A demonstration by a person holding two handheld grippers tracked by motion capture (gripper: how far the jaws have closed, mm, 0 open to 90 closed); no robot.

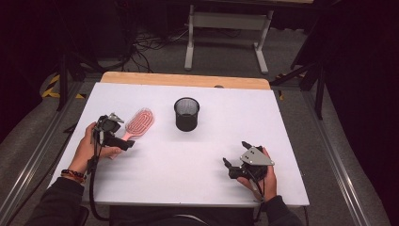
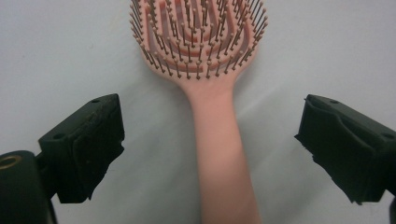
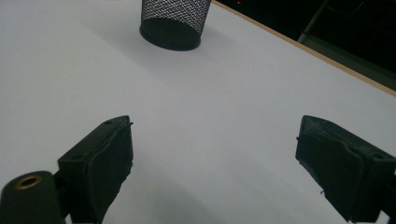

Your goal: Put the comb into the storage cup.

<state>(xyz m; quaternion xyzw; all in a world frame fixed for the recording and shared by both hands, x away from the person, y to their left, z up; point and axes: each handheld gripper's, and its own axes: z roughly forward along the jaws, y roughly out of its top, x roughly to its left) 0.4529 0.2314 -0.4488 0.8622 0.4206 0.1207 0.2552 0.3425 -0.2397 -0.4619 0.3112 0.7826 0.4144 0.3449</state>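
A pink vented hairbrush (image 1: 140,122) lies bristles-up on the white table (image 1: 211,127), left of centre, with its handle pointing toward the person. My left gripper (image 1: 123,132) is open and straddles that handle. In the left gripper view the handle (image 2: 219,154) runs up between the two black jaws of the left gripper (image 2: 210,116), with a clear gap on each side. A black mesh cup (image 1: 187,114) stands upright mid-table. My right gripper (image 1: 235,152) rests near the front right, open with nothing in it. The right gripper (image 3: 215,135) looks toward the mesh cup (image 3: 173,21).
A wooden strip (image 1: 186,80) borders the table's far edge. Beyond it stand a white table frame (image 1: 226,28) and floor cables (image 1: 146,47). White surface stretches between the cup and the right gripper.
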